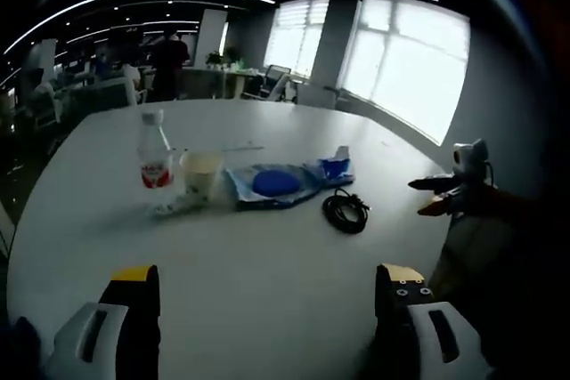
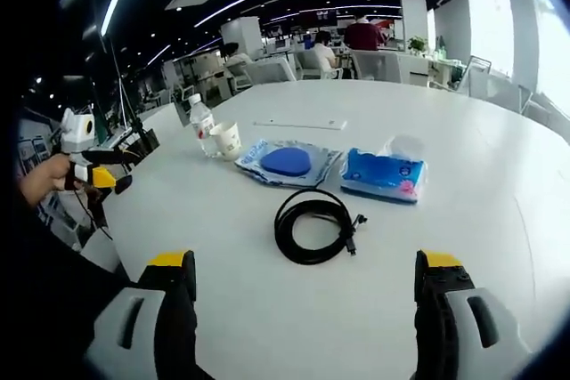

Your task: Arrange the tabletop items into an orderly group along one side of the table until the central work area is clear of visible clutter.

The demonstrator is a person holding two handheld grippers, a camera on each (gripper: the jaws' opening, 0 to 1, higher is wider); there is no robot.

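Note:
On the white table (image 1: 267,309) stand a clear water bottle (image 1: 155,163) with a red label and a paper cup (image 1: 201,173) beside it. Right of them lie a blue pouch (image 1: 274,183), a blue tissue pack (image 1: 337,165) and a coiled black cable (image 1: 346,210). In the right gripper view the cable (image 2: 313,224) lies nearest, with the pouch (image 2: 287,162), tissue pack (image 2: 384,173), cup (image 2: 227,141) and bottle (image 2: 203,125) beyond. My left gripper (image 1: 267,295) is open and empty, short of the items. My right gripper (image 2: 305,287) is open and empty, just before the cable.
A thin white strip (image 2: 301,125) lies farther back on the table (image 2: 499,220). The right gripper (image 1: 450,193) shows at the table's right edge in the left gripper view; the left gripper (image 2: 102,166) and a hand sit at the left in the right gripper view. Desks, chairs and people stand behind.

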